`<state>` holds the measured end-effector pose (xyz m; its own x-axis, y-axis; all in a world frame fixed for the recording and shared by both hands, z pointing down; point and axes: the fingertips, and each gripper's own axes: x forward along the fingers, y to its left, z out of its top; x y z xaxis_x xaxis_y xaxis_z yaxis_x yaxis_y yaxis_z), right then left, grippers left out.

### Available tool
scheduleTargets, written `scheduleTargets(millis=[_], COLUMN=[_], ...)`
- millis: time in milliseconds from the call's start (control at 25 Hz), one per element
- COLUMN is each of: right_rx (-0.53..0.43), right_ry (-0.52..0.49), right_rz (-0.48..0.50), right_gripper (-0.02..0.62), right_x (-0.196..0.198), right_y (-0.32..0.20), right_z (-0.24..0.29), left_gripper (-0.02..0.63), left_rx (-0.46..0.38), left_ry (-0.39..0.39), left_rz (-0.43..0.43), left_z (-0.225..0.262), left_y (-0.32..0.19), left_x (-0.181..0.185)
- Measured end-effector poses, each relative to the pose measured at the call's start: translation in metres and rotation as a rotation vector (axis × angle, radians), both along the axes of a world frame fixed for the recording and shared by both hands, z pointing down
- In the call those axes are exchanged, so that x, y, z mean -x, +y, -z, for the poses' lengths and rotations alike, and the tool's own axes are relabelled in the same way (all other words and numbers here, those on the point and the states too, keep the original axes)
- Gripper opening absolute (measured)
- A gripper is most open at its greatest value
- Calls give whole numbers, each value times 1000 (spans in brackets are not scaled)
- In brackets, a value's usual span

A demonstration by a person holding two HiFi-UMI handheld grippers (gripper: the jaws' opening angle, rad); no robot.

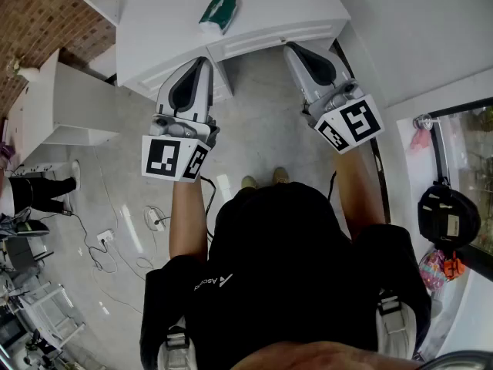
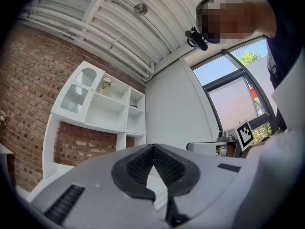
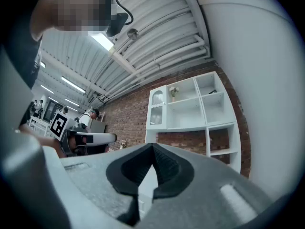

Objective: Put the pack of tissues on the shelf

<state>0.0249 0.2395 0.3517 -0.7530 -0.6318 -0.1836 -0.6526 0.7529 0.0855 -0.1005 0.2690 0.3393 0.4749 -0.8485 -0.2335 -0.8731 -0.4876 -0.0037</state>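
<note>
The green pack of tissues (image 1: pixel 218 14) lies on the top of a white cabinet (image 1: pixel 269 10) ahead of me. Both grippers are held out in front of my body, short of the cabinet and apart from the pack. My left gripper (image 1: pixel 202 64) (image 2: pixel 153 149) is shut with nothing in it. So is my right gripper (image 1: pixel 296 50) (image 3: pixel 152 149), its pads meeting at the tip. A white shelf unit (image 2: pixel 102 106) (image 3: pixel 190 106) with several open compartments stands against a brick wall in both gripper views.
Cables and a power strip (image 1: pixel 104 237) lie on the grey floor at the left. A person (image 1: pixel 38 191) stands at the far left. A dark bag (image 1: pixel 447 214) hangs by the window at the right. A white wall curves along the right.
</note>
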Motion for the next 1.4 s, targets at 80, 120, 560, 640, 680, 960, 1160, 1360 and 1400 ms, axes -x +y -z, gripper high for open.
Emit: scheduleTargets(millis=[80,120,560,640,680,960,1160,1360,1400], right_rx=[2,2,23,25,24,33,34,48,50], right_ry=[-7,-9,-39,-42,-42,-28,4,52,60], right_rz=[-4,-6,70,81,87,101,113,118,120], right_gripper=[-2,-2,0,0,0,0,0,0,0], right_x=[-4,-6,-39,-45,-48,-55,-41,-13,-6], right_y=[-6,-9,-36,-40,-42,-65,-95,-153,-166], right_z=[0,0,-9,-11,-12,-20,-27,-38,-39], left_gripper=[-2,-2,-2,-2,-2,72,170,267,288], left_rx=[6,10,57,68,73,144,219,312,334], left_ry=[-2,-2,-25,-34,-36,-99,-159,-209,-227], left_rz=[6,9,86,108,121,183,192,194,194], left_z=[-3,-5,-30,-37,-41,-76,-109,-152,-161], left_y=[-7,-10,-53,-62,-66,-111,-160,-227,-241], left_x=[-1,-2,-31,-32,-31,-22,-9,17,21])
